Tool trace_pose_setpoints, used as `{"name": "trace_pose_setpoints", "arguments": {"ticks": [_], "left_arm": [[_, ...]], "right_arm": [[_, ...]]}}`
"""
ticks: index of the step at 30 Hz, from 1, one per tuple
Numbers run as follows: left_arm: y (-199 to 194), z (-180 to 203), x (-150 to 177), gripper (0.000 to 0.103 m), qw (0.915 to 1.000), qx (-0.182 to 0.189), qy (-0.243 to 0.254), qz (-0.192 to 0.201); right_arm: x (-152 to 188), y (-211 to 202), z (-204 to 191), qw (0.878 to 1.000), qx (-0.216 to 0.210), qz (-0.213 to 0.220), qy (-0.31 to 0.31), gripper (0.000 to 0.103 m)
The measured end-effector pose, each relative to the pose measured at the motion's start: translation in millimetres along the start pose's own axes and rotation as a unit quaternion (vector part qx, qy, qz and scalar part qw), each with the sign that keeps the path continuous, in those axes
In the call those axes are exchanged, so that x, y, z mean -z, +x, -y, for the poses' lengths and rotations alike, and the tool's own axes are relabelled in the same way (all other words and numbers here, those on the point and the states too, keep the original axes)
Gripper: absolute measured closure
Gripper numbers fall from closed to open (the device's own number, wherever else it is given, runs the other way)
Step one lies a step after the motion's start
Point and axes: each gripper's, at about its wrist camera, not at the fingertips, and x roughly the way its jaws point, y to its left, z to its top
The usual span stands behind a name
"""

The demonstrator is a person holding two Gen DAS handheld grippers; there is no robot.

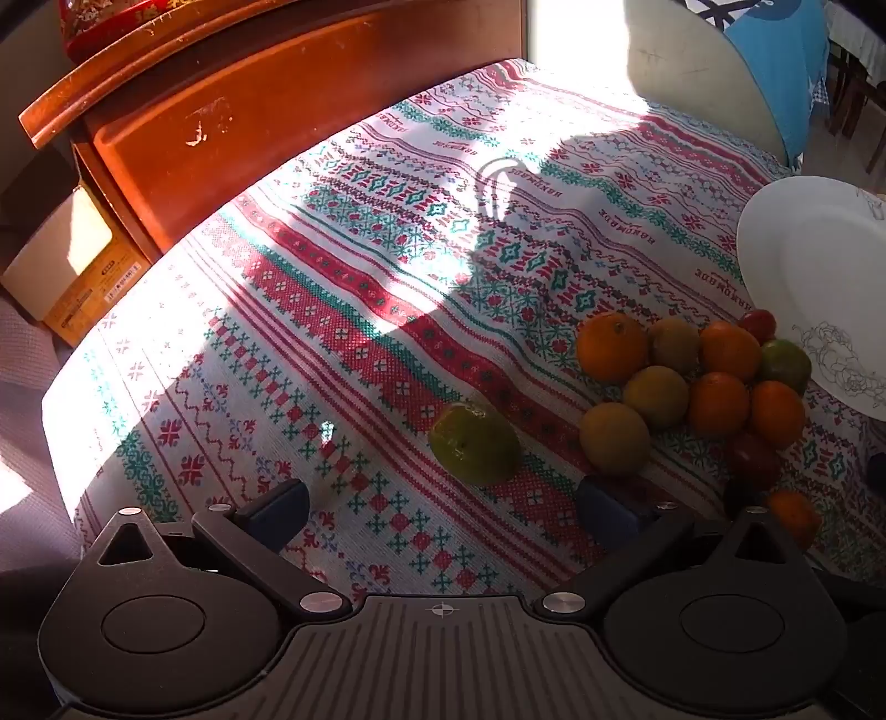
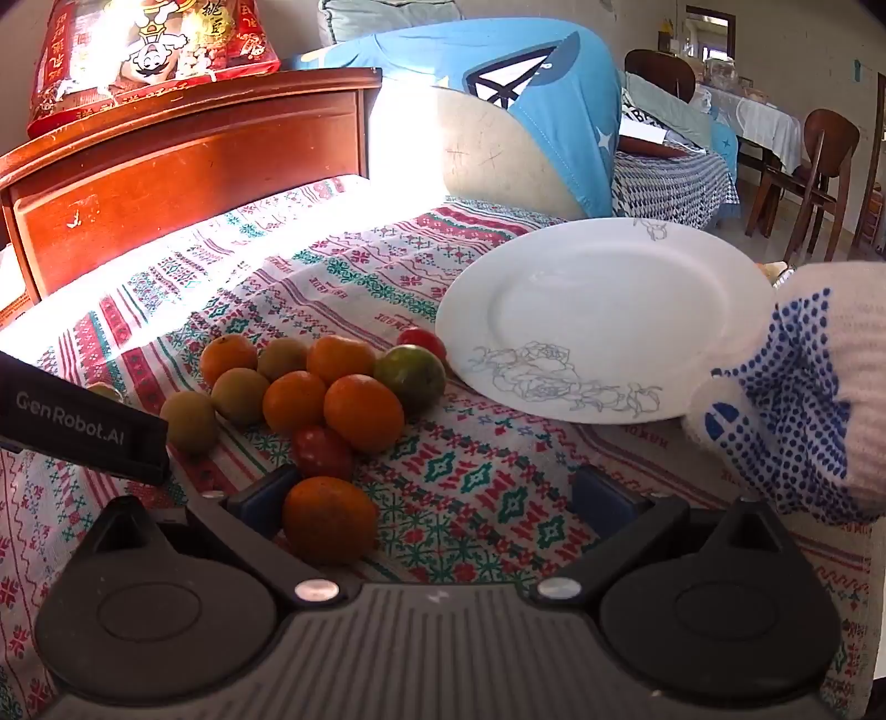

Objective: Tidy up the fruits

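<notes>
A pile of oranges, brown-green fruits and small red ones lies on the patterned cloth, next to a white plate. A lone green fruit sits just ahead of my left gripper, which is open and low over the cloth. In the right wrist view the same pile is left of the plate. A single orange rests by the left finger of my right gripper, which is open. The plate holds no fruit.
A gloved hand holds the plate's right edge. A wooden headboard bounds the far side, with a red package on top. A blue-covered cushion lies behind the plate. The left gripper's body juts in from the left.
</notes>
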Motion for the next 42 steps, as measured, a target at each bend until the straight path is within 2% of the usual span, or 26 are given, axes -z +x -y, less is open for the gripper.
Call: {"name": "trace_pose_setpoints", "arguments": {"ticks": [42], "left_arm": [[-2.1,0.5,1.6,0.000,1.0000,0.001,-0.002,-0.002]], "right_arm": [[-0.9,0.3,-1.5,1.000,0.001,0.000,0.001,0.001]]}}
